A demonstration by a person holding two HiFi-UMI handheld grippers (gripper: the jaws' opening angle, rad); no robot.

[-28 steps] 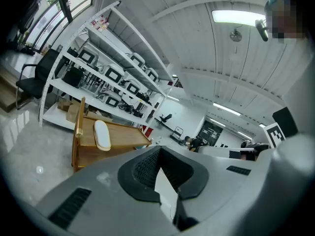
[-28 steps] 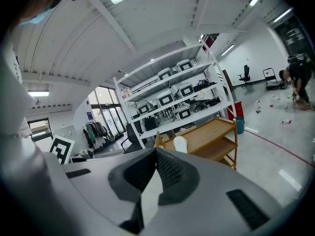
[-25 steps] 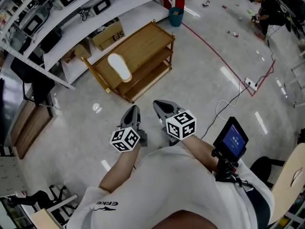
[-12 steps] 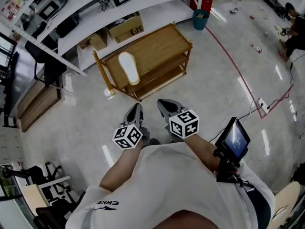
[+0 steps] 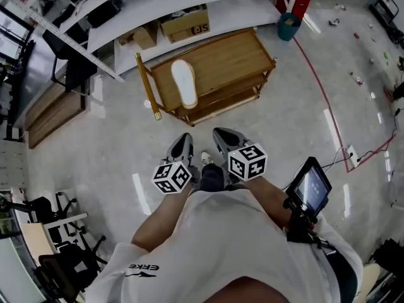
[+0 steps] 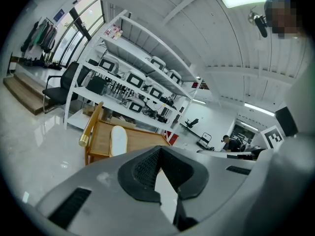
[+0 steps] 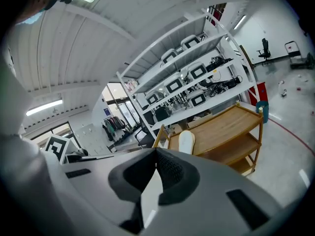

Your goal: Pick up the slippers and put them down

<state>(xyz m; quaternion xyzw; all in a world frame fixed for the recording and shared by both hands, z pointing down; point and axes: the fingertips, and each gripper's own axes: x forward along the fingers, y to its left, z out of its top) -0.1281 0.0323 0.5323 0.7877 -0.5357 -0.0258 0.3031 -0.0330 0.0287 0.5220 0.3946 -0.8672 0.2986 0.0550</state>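
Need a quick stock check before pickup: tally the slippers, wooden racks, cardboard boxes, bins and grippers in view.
slipper: 1
wooden rack: 1
cardboard boxes: 2
bin: 1
left gripper, right gripper: 2
Total: 7

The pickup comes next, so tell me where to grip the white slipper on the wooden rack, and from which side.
Probably grip the white slipper across its narrow width near the end closest to the person, coming from above at the front of the wooden rack: it lies flat, lengthwise toward that edge.
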